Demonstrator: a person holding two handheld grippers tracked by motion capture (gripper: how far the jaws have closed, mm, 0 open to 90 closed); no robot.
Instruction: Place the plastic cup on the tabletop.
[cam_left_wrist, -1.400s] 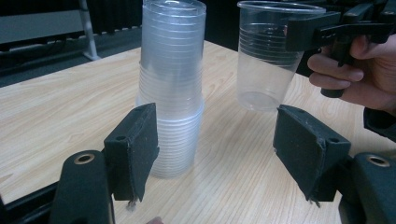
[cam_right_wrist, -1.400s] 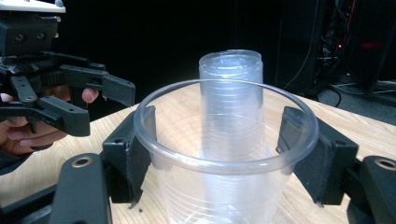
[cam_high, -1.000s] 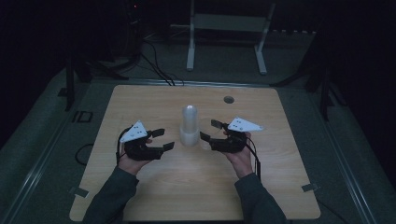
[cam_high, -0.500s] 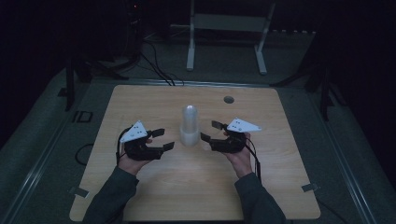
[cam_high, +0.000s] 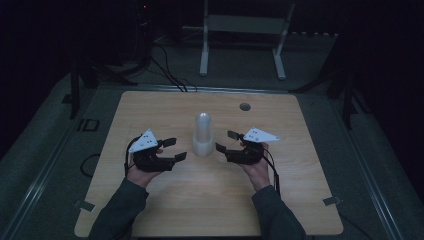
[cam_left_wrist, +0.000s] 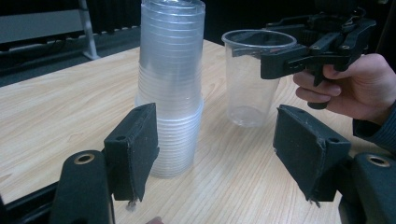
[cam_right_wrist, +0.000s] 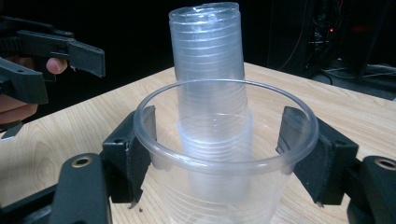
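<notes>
Right now, grip: my right gripper (cam_right_wrist: 219, 161) is clamped on a single clear cup (cam_right_wrist: 224, 186), upright, at 3 o'clock of the cup stack (cam_high: 202, 135).
Left tongs: my left gripper (cam_high: 175, 149) stands apart, empty, at 9 o'clock of the stack.
Risk: I judge thin plastic may buckle or slip if squeezed harder.
Obstacle: swinging inward could topple the stack.
Beyond: table hole (cam_high: 244, 106) at 1 o'clock; metal stand (cam_high: 242, 35) off the table (cam_high: 150, 107).
</notes>
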